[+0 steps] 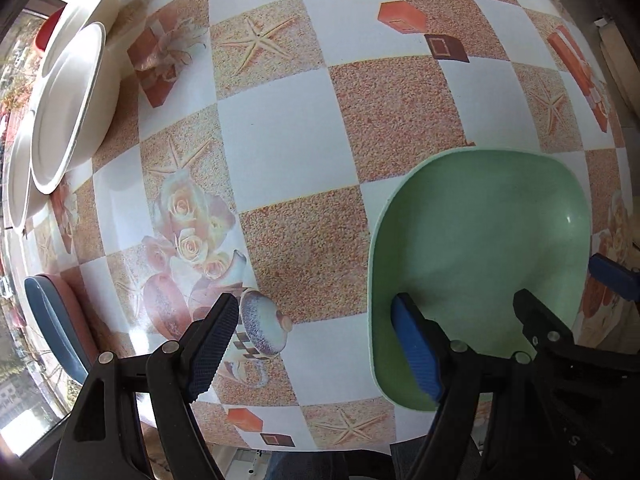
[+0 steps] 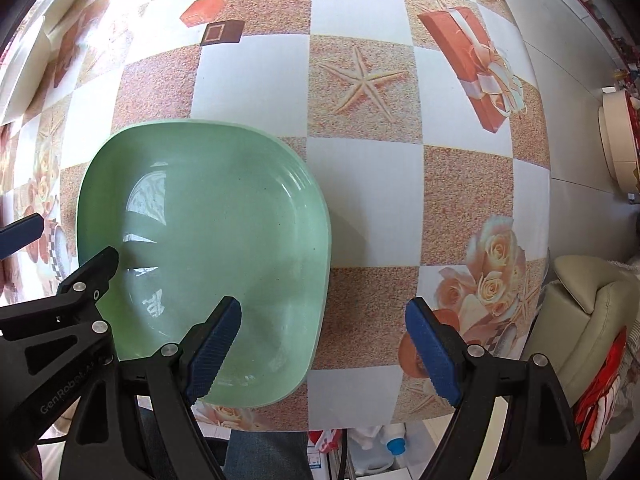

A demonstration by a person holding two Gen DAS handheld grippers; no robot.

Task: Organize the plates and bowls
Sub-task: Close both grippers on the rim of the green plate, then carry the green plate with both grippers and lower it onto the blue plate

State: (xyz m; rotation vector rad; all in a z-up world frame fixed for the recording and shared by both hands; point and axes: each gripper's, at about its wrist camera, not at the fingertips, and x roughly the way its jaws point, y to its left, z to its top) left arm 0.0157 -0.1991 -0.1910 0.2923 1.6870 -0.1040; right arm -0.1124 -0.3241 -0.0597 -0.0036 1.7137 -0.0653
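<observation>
A pale green square plate [image 1: 480, 256] [image 2: 208, 248] lies flat on the checkered tablecloth near the table's front edge. My left gripper [image 1: 314, 350] hangs open above the cloth, its right pad [image 1: 416, 348] over the plate's left rim and its left pad over bare cloth. My right gripper [image 2: 324, 356] is open too, its left pad [image 2: 212, 356] above the plate's near right part and the other pad over the cloth. Neither holds anything. Each view catches the other gripper's fingers [image 1: 612, 276] [image 2: 92, 272] at the plate's far side.
Several white bowls and plates [image 1: 68, 108] stand stacked at the table's left, with a red bowl [image 1: 44, 36] behind them. A blue plate on a pink one [image 1: 52, 320] sits at the near left edge. A cream sofa [image 2: 592, 300] stands beyond the table's right edge.
</observation>
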